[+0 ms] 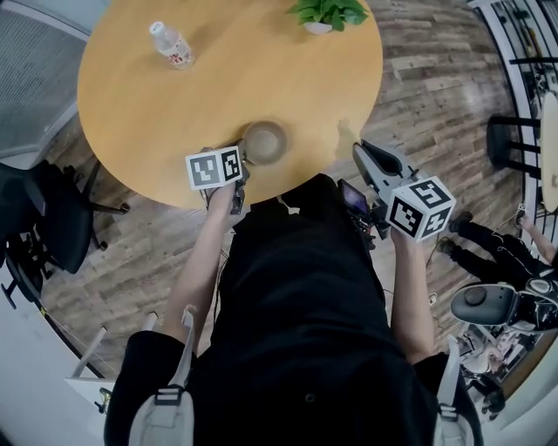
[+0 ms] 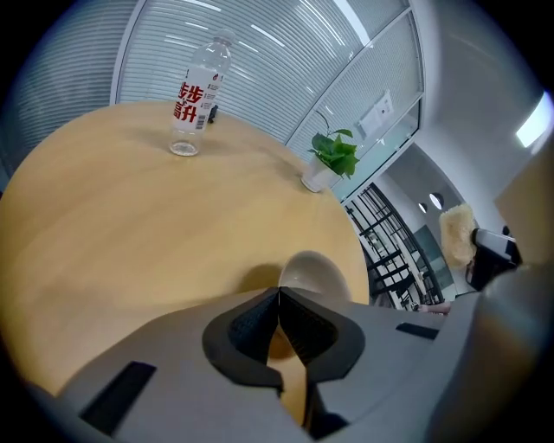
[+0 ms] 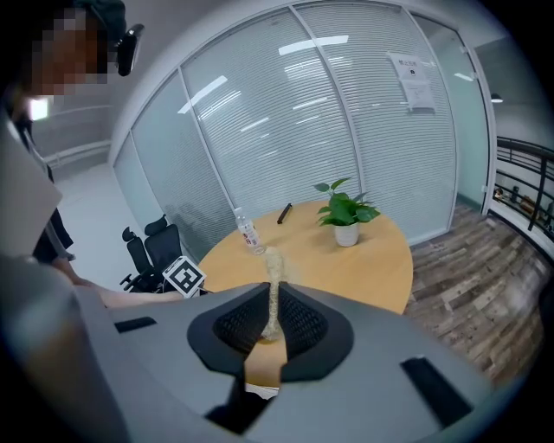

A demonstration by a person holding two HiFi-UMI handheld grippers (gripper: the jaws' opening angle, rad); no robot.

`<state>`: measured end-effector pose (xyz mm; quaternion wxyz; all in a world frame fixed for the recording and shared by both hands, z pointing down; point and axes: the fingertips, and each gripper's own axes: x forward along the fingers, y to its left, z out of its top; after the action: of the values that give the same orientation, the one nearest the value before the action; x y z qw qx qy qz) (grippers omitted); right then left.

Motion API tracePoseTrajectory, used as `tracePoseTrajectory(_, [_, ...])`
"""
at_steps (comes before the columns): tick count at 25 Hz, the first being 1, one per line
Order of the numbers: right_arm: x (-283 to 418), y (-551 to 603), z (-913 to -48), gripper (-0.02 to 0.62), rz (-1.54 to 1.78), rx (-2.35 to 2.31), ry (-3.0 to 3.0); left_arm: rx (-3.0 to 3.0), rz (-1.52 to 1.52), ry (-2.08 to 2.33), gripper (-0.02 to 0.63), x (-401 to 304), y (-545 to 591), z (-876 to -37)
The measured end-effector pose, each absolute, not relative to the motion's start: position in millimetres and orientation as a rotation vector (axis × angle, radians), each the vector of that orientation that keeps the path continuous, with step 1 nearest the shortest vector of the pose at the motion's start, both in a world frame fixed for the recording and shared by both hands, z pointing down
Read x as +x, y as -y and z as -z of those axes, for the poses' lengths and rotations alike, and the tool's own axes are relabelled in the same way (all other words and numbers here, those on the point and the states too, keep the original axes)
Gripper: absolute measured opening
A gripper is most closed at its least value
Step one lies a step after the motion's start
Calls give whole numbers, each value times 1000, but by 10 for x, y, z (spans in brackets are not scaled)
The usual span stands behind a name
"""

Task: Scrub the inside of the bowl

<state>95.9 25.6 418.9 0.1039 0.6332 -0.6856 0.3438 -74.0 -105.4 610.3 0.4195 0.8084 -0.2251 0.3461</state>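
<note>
From above, the bowl [image 1: 264, 142] sits on the round table [image 1: 131, 113] close to its near edge, directly in front of me. My left gripper [image 1: 243, 163] reaches in at the bowl's near-left rim, and I judge it is there to steady the bowl while I scrub. My right gripper [image 1: 360, 152] hangs just off the table's near-right edge, angled toward the bowl but apart from it, and from up here its load is hard to pick out against the wood. A water bottle [image 1: 172, 45] and a potted plant [image 1: 329, 13] stand well away at the far edge, so nothing crowds the work. In the left gripper view my jaws are drawn together to a thin line. The bowl's pale rim runs straight into their tips, so I take it they are pinching that rim. This view also shows a fluffy yellowish scrub pad [image 2: 456, 234] carried out at the right, which the head view barely shows. In the right gripper view the jaws are clamped on that pad, which stands edge-on and upright between them as a narrow fibrous strip, ready to go into the bowl. The bowl itself does not show in this view, and the scrubbing has not begun.
</note>
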Motion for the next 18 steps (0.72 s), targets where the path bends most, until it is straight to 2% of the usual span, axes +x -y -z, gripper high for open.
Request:
tracePoseTrajectory(14, [960,-214,-4137,38,-1019,1923,2002,2087,-902,558,25,-794,1169,-6106])
tracePoseTrajectory(18, [993,-211,-4146,38,-1024,1928,1994,2096,-871,582,67,-843,1231,-6075])
